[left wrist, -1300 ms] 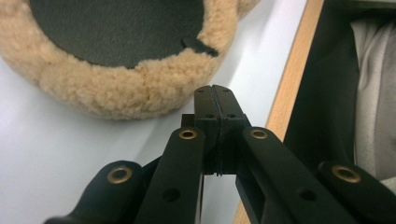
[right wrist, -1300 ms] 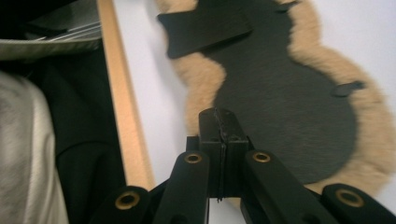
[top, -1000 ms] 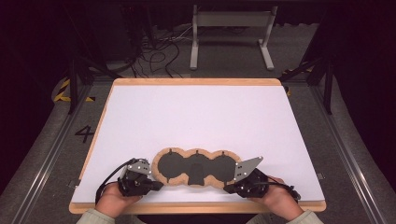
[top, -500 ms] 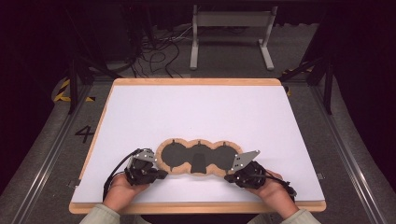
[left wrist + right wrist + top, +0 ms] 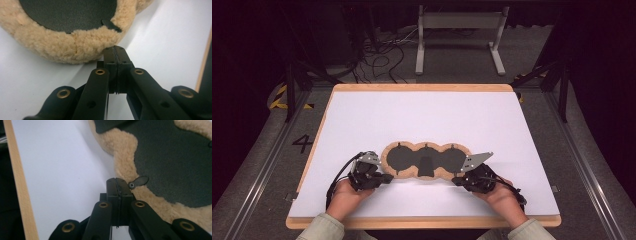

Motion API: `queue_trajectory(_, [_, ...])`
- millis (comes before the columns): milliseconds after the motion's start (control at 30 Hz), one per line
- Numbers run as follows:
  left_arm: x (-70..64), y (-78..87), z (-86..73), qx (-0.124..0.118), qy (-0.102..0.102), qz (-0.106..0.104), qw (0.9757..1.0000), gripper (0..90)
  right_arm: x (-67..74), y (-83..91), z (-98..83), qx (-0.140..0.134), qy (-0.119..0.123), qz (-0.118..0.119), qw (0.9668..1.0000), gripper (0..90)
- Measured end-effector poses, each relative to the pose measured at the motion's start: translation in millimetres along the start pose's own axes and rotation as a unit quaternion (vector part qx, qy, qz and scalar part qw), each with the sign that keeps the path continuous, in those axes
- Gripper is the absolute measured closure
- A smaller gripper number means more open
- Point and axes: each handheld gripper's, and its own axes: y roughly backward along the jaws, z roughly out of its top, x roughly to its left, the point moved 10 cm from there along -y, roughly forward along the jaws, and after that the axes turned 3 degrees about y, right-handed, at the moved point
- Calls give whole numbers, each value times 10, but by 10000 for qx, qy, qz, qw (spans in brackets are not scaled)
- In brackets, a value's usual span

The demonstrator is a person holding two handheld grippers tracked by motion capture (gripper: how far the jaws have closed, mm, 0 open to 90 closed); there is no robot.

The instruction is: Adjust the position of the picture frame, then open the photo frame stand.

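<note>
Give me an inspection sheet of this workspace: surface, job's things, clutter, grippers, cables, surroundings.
Surface: white board with a wooden edge, bare apart from the job's thing.
Job's things: three-lobed fleece-edged pad with a dark centre, lying flat near the front edge.
Clutter: nothing seen.
Grippers: left gripper shut, tips at the pad's left end; right gripper shut, tips at its right end. Neither clamps the fleece as far as the gripper views show.
Cables: one trails from each gripper toward the person; loose cables lie on the floor behind the table.
Surroundings: grey metal stand beyond the table, dark floor, yellow-black tape at left.
</note>
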Motion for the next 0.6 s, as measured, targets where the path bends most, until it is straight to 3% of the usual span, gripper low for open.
queue_trajectory(100, [-24, 60, 21, -79, 76, -49, 9999, 884, 14, 43, 42, -97, 7, -10, 10000, 900])
queue_trajectory(167, [-17, 108, 65, -201, -3, -6, 9998, 879, 30, 78, 78, -171, 7, -30, 9998, 900])
queue_trajectory(333, [-8, 225, 166, -470, 54, 113, 9988, 851, 50, 100, 152, -290, 36, -44, 9996, 900])
queue_trajectory(467, [62, 323, 271, -812, 204, 362, 9958, 822, 61, 85, 229, -393, -15, -23, 9992, 900])
queue_trajectory(600, [147, 371, 372, -1105, 397, 475, 9919, 812, 64, 78, 298, -498, -69, -16, 9987, 900])
